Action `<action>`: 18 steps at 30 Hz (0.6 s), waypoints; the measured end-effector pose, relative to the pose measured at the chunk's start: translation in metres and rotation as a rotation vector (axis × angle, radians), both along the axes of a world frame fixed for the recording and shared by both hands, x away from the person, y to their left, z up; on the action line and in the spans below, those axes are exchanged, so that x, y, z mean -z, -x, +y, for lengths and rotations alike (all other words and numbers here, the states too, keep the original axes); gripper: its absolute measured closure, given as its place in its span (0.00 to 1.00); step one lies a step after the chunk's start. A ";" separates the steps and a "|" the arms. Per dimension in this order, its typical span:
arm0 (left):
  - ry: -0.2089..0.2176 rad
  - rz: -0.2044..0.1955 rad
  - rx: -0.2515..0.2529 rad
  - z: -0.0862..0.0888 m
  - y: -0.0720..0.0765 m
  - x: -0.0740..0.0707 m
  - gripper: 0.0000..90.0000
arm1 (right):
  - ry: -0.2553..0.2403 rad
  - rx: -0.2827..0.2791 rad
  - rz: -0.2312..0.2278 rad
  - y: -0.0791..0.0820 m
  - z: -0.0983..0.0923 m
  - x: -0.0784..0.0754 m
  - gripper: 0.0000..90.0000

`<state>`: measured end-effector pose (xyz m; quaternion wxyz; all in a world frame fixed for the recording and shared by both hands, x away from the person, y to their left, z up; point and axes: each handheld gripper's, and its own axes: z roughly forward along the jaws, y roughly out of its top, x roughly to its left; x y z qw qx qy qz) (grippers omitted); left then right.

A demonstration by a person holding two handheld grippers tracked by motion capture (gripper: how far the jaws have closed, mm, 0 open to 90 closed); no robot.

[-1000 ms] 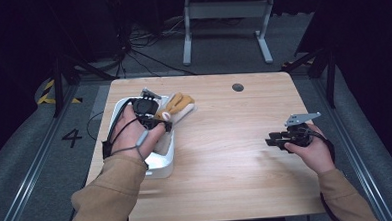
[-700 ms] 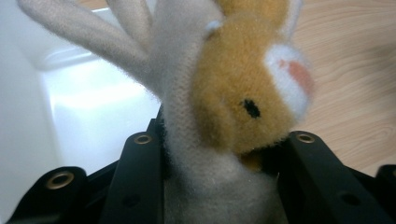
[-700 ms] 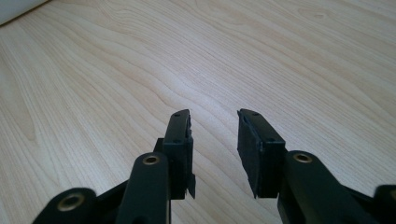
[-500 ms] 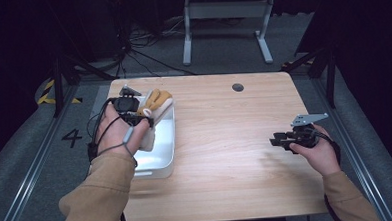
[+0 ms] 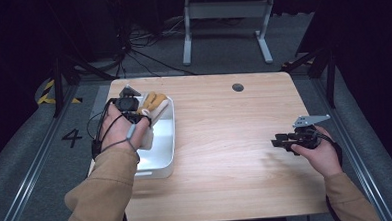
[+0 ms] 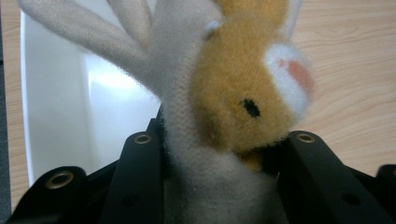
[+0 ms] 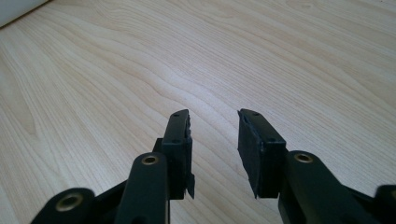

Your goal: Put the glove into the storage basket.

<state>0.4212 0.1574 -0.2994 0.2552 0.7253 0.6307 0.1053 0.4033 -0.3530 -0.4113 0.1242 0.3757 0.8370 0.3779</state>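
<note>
At the worktop's [image 5: 225, 139] left, the left gripper [image 5: 134, 107] pinches a plush rabbit [image 6: 219, 112] over the white tray's [image 5: 167, 157] far end, its body running straight out from the fingers, while the right gripper [image 5: 285, 140] hovers well apart, fingers spread and empty.

The table [image 5: 226, 154] under my hands is pale wood with a fine grain and a smooth, matt finish. My left gripper [image 6: 219, 154] pinches a plush rabbit [image 6: 233, 93], fuzzy cloth in tan, cream and white. The tray [image 6: 56, 107] at the left looks like glossy white plastic. My right gripper [image 7: 214, 140] has matt black jaws with brass-coloured rivets, and a grey metal-looking plate [image 5: 310, 120] on top.
</note>
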 end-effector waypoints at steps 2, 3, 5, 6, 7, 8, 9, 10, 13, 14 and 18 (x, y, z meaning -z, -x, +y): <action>0.010 0.005 -0.013 0.002 -0.002 0.001 0.70 | -0.004 0.005 0.002 0.000 -0.001 0.000 0.72; 0.014 0.006 -0.021 0.003 -0.002 0.002 0.70 | -0.003 0.005 0.002 0.000 -0.002 0.000 0.72; 0.008 0.007 -0.027 0.005 -0.003 0.003 0.70 | -0.003 0.011 0.004 0.001 -0.003 0.001 0.73; 0.007 0.009 -0.029 0.005 -0.003 0.004 0.69 | -0.005 0.010 0.003 0.001 -0.004 0.001 0.72; 0.013 0.012 -0.034 0.005 -0.002 0.004 0.69 | -0.005 0.010 0.004 0.001 -0.004 0.001 0.72; 0.013 0.011 -0.038 0.005 -0.002 0.004 0.69 | -0.005 0.010 0.004 0.001 -0.004 0.002 0.72; 0.014 0.011 -0.040 0.005 -0.002 0.004 0.69 | -0.003 0.012 0.005 0.001 -0.004 0.001 0.72; 0.016 0.017 -0.040 0.005 -0.002 0.005 0.69 | -0.002 0.012 0.006 0.001 -0.003 0.001 0.72; 0.024 0.023 -0.043 0.005 -0.002 0.004 0.69 | -0.002 0.009 0.005 0.001 -0.003 0.001 0.72; 0.022 0.028 -0.044 0.005 -0.002 0.005 0.69 | -0.002 0.010 0.007 0.001 -0.003 0.002 0.72; 0.010 0.053 -0.047 0.004 -0.007 0.011 0.69 | 0.002 0.010 0.009 0.001 -0.003 0.002 0.72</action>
